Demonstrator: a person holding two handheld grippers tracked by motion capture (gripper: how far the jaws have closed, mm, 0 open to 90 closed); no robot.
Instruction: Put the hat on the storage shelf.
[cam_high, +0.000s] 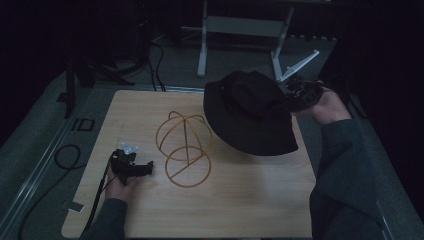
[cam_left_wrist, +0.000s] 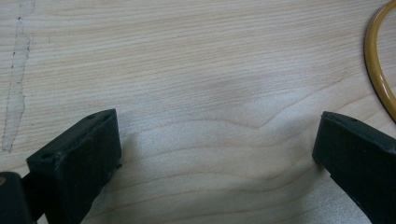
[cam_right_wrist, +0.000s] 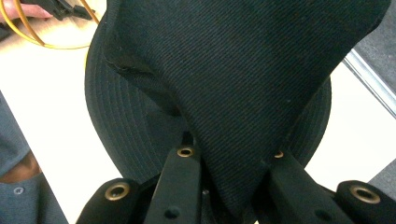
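We hold the black bucket hat (cam_high: 248, 114) above the table's far right part, its crown pinched between the jaws of our right gripper (cam_high: 299, 95). To seat it well on the yellow wire hat stand (cam_high: 183, 149), we judge we should carry it left, brim level, and centre the crown over the dome before letting go. Our left gripper (cam_high: 131, 166) rests beside the stand, jaws apart and empty, ready to steady the base ring. We count one hat, one stand, two grippers, one wooden table (cam_high: 240, 200).
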